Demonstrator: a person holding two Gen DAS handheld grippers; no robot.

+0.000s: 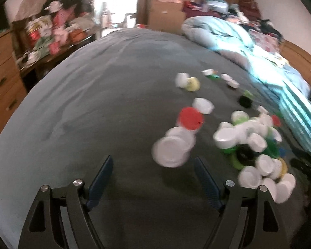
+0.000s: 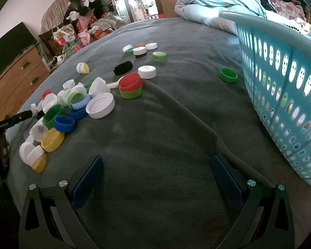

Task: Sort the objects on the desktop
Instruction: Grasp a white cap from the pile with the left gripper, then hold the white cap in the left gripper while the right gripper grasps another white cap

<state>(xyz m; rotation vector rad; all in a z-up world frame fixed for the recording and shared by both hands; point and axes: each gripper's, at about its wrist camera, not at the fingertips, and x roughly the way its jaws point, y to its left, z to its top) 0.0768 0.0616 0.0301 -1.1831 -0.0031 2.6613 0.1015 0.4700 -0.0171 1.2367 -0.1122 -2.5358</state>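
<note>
- The left gripper point(image 1: 153, 166) has its jaws spread wide and holds nothing; only grey blanket point(image 1: 93, 103) lies between its blue pads point(image 1: 101, 178).
- A big white lid point(image 1: 171, 152) sits just beyond the left gripper's right finger, not touching it; the left view is blurred.
- Behind that lid lies a red cap point(image 1: 190, 117), with another white cap point(image 1: 203, 105) beside it on the far side.
- The right gripper point(image 2: 157, 164) is fully spread and empty too, hanging over bare blanket.
- A raised fold point(image 2: 197, 120) in the blanket curves from the middle down to the right gripper's right finger.
- The caps to be sorted lie in a pile point(image 2: 62, 112) at near left in the right view: white, green, blue and yellow, with a wide white lid point(image 2: 100, 105) at its right edge.
- A red cap stacked on a green one point(image 2: 131, 88) sits just right of the pile, with a white cap point(image 2: 147, 71) and a black lid point(image 2: 123, 67) behind.
- Farther off lies a small cluster of white and green caps point(image 2: 145, 50); a yellowish cap point(image 2: 83, 68) lies alone at left.
- One green cap point(image 2: 228, 75) lies apart, near the blue basket point(image 2: 280, 83) on the right.
- The basket's holed wall shows coloured things inside, too hidden to name.
- A pale blue quilt point(image 2: 213, 2) is bunched at the far right.
- Drawers point(image 2: 18, 70) stand at left, with heaped clutter point(image 2: 83, 20) and an open doorway point(image 2: 134, 0) beyond.
</note>
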